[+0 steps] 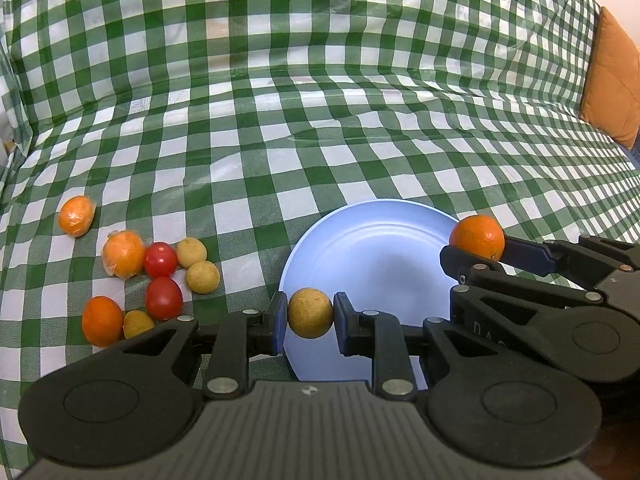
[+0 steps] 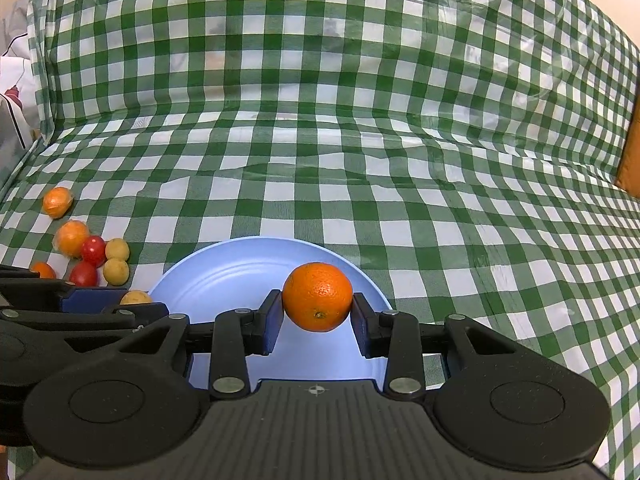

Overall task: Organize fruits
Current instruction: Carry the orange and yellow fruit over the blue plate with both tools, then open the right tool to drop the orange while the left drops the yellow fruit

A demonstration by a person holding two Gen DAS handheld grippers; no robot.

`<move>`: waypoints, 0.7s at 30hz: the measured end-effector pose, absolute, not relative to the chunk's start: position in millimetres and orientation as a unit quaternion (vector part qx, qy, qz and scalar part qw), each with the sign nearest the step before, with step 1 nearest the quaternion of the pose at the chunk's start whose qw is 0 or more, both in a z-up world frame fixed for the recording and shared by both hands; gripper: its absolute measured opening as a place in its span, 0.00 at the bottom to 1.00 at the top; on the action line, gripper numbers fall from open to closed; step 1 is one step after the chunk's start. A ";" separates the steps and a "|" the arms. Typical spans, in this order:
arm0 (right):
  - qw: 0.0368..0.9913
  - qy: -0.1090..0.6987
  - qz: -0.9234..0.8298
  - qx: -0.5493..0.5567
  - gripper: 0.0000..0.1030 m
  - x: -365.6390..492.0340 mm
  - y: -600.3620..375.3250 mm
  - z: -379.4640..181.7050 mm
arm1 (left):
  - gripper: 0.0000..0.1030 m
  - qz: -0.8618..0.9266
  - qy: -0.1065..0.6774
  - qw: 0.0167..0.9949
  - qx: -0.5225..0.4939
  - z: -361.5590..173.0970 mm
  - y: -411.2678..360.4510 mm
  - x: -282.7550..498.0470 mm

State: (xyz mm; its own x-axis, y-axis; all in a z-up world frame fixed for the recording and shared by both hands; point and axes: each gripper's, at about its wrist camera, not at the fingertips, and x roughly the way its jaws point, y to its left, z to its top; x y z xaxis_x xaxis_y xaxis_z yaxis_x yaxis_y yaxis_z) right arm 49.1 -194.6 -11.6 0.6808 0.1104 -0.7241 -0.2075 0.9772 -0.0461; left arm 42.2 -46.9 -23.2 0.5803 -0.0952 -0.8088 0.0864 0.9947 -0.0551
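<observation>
My left gripper (image 1: 310,314) is shut on a round tan-yellow fruit (image 1: 310,312) and holds it over the left rim of a light blue plate (image 1: 380,256). My right gripper (image 2: 318,312) is shut on an orange (image 2: 318,296) above the plate (image 2: 240,276); it also shows in the left wrist view (image 1: 477,238) at the plate's right rim. Nothing lies on the plate. A loose pile lies left of it: oranges (image 1: 124,253), two red tomatoes (image 1: 163,298) and tan-yellow fruits (image 1: 203,277).
A green-and-white checked cloth (image 1: 320,140) covers the seat and backrest. An orange cushion (image 1: 612,80) stands at the far right. One wrapped orange (image 1: 76,216) lies apart at the far left of the pile.
</observation>
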 end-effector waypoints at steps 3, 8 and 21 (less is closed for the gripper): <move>0.915 0.389 0.086 -0.062 0.37 48.8 -193.8 -13.0 | 0.26 -0.051 0.456 0.889 -0.005 -23.2 -47.2 42.5; 0.915 0.389 0.086 -0.061 0.37 47.8 -192.9 -15.0 | 0.26 -0.051 0.455 0.889 -0.005 -23.1 -47.9 42.5; 0.916 0.387 0.083 -0.059 0.38 45.6 -193.7 -18.7 | 0.26 -0.060 0.449 0.891 -0.012 -20.2 -48.9 41.2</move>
